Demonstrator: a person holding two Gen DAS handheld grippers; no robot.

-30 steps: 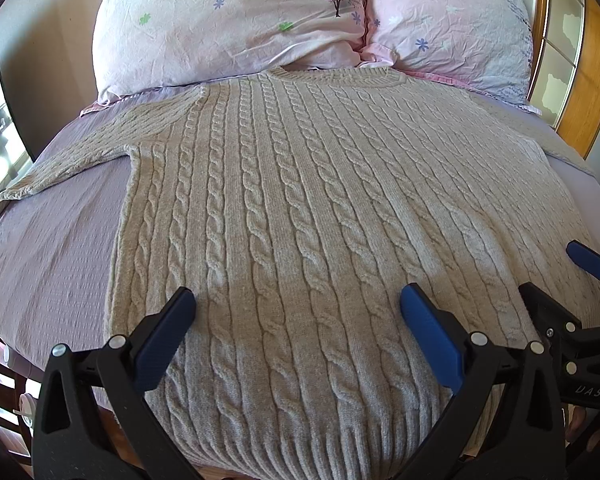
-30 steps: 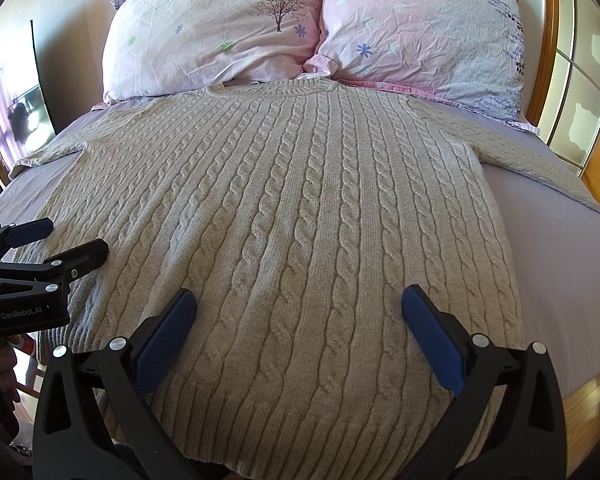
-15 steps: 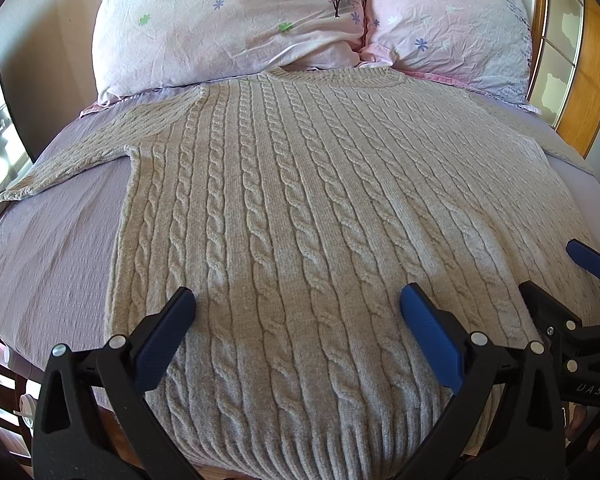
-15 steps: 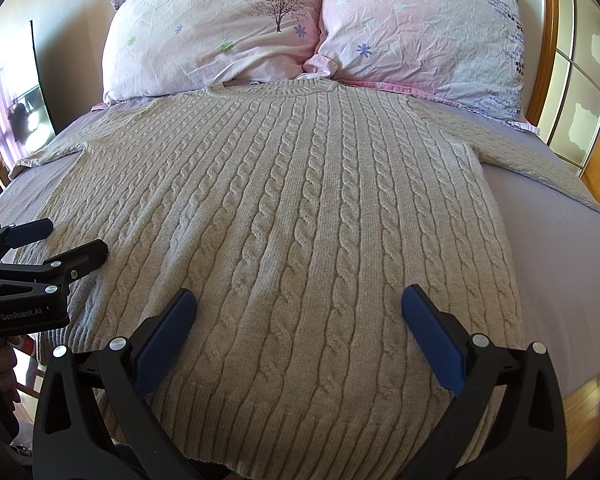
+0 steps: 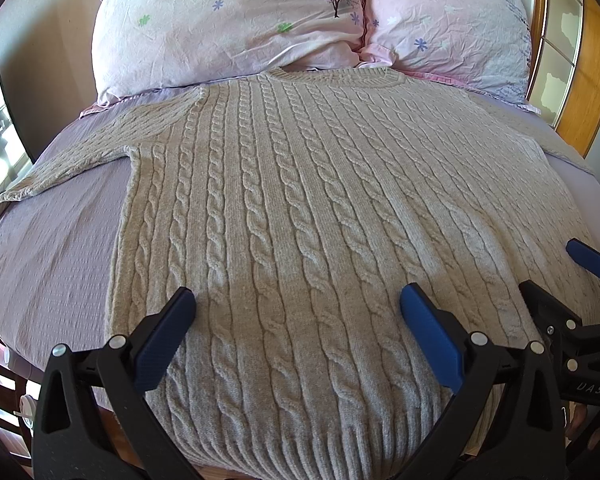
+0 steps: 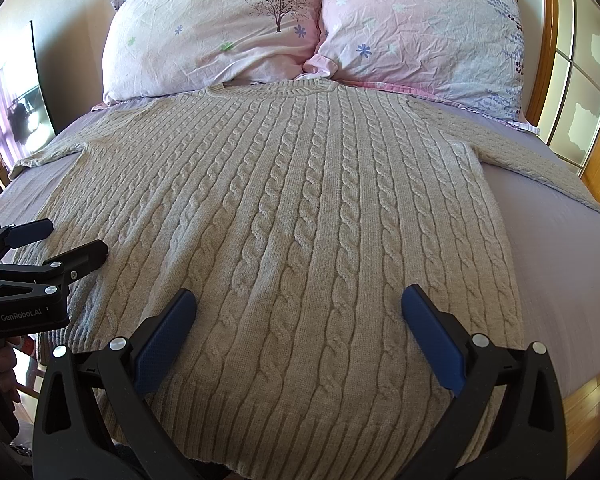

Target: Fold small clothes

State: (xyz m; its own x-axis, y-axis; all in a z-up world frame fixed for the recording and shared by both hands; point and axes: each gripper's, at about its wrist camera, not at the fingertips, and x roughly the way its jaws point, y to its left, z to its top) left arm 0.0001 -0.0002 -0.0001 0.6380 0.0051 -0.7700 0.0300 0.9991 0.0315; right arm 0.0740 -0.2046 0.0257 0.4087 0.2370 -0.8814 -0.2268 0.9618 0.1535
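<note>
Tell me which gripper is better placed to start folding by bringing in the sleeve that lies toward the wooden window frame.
Right, probably. The right gripper hangs open over the sweater hem on the side of that sleeve. The left gripper, also open, is nearer the opposite sleeve.

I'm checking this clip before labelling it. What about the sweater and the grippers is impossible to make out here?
- Sweater hem: left wrist view, partly behind the left gripper; right wrist view, behind the right gripper.
- Left cuff: small, near the fisheye rim.
- Right sleeve end: cut off by the frame edge.
- Underside of the sweater: hidden by the sweater itself.
</note>
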